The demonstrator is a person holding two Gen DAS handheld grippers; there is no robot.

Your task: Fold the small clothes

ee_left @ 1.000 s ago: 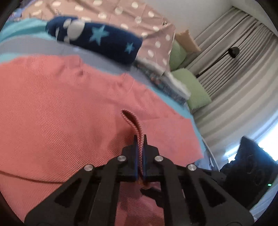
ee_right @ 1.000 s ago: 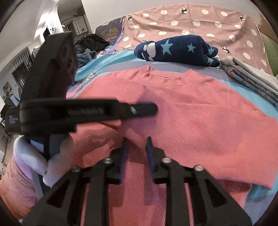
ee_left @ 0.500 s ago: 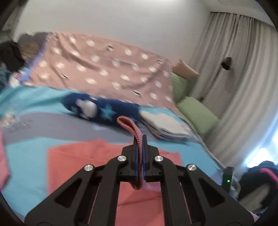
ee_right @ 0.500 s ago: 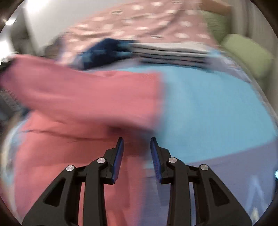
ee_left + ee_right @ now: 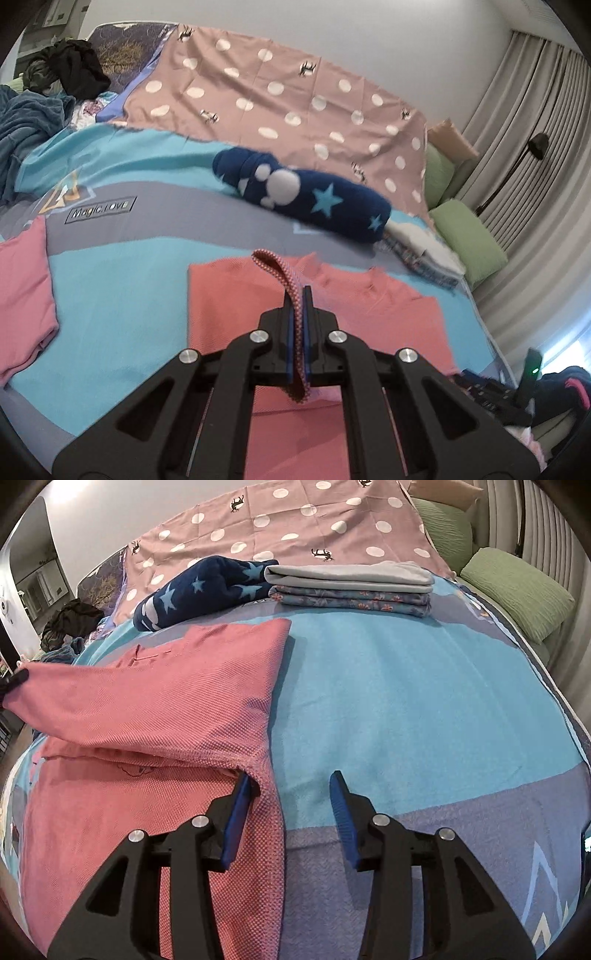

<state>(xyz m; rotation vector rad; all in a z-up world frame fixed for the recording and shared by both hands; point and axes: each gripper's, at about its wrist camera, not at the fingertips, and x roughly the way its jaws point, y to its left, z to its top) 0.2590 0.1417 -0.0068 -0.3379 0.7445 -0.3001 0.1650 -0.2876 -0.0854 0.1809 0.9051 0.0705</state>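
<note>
You swung the pink shirt point(image 5: 159, 701) sleeve across w/ left gripper point(image 5: 298, 295) clamped on it; right gripper point(image 5: 291, 786) opened wide, so side fold's nearly done.

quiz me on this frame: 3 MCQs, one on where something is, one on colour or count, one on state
1. Where is the folded stack of grey and floral clothes?
A. beside the navy star blanket, near the green pillows
B. on the floor
C. under the pink shirt

2. What colour is the shirt that is being folded?
A. green
B. coral pink
C. white

3. How do the grippers stand?
A. both open
B. left gripper shut on a fold of the shirt, right gripper open
C. left open, right shut

Answers: 1 A, the stack lies at the far side of the bed next to the blanket. 2 B, the knit is coral pink in both views. 3 B, pink fabric is pinched between the left fingers, and the right fingers stand apart over the shirt's edge.
</note>
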